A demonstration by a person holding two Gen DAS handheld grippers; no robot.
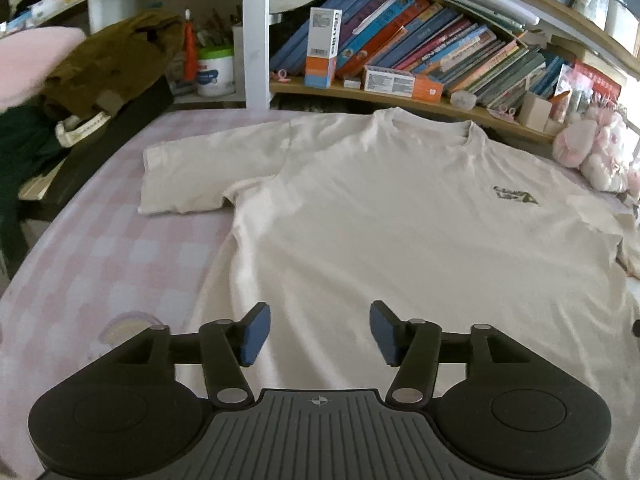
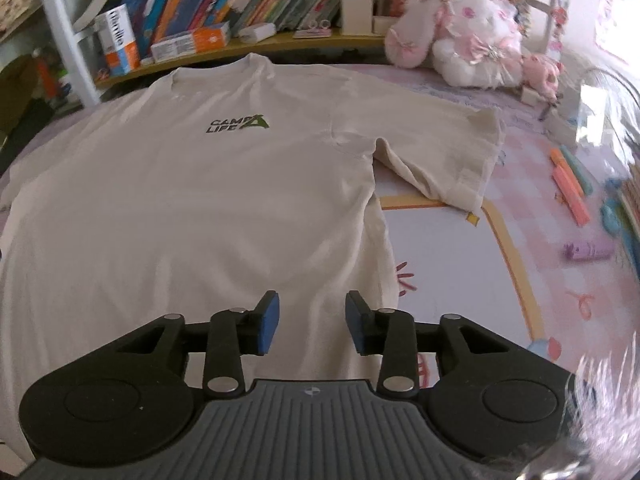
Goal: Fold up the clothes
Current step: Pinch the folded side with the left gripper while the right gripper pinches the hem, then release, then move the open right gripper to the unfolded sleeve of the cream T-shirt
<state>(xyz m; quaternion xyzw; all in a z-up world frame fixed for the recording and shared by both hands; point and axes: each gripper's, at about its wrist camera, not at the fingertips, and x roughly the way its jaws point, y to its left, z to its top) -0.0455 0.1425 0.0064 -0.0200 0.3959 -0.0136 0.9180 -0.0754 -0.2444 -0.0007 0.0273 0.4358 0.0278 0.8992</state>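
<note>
Left tongs (image 1: 319, 334) and right tongs (image 2: 312, 322), jaws apart, empty.

T-shirt (image 1: 400, 216): plain cream-white; chest print (image 2: 238, 123) in black lettering with a green triangle. Worktop covering (image 1: 120, 248): pale pink and white check; on the right side it carries a white panel (image 2: 448, 264) bordered in yellow, with pink doodles. Left tool (image 1: 318, 334): black frame, blue pads (image 1: 256, 334), grey ribbed base. Right tool (image 2: 312, 322): same black, blue and grey. Books (image 1: 420, 40): spines mostly blue, with red, orange, purple and teal. Upright box (image 1: 323, 46): white above, orange and blue below. Plush toy (image 2: 476, 36): white with pink patches. Bag (image 1: 116, 60): olive brown. Highlighters (image 2: 568, 188): orange and green; another marker (image 2: 588, 250) is lilac.
</note>
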